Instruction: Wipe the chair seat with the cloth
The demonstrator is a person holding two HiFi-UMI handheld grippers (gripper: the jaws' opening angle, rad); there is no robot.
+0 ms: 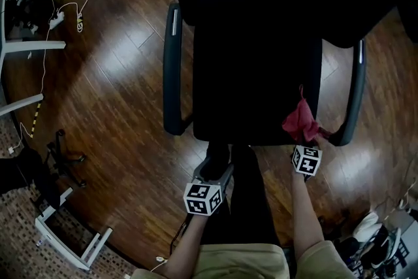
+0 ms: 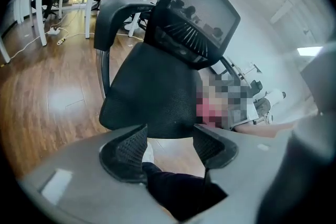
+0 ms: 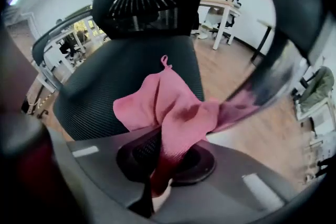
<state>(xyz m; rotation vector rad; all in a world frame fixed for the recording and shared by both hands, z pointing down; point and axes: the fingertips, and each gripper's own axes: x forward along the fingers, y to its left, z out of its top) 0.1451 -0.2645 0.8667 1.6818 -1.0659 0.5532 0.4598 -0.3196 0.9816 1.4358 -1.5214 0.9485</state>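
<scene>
The right claw (image 3: 167, 159) pinches the pink cloth (image 3: 170, 105) at the near right corner of the chair seat (image 1: 255, 88). Only the left gripper view shows the left claw (image 2: 170, 145) spread.

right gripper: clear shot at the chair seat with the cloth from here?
Probably yes. The right gripper, shut on the pink cloth, is at the front right corner of the seat. The seat is bare, and the armrest stands off to the side.

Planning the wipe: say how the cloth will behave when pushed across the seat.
Likely floppy: the cloth crumples in folds at the right gripper. Probably light, since one pinch holds it. It may bunch and drag on the mesh seat.
</scene>
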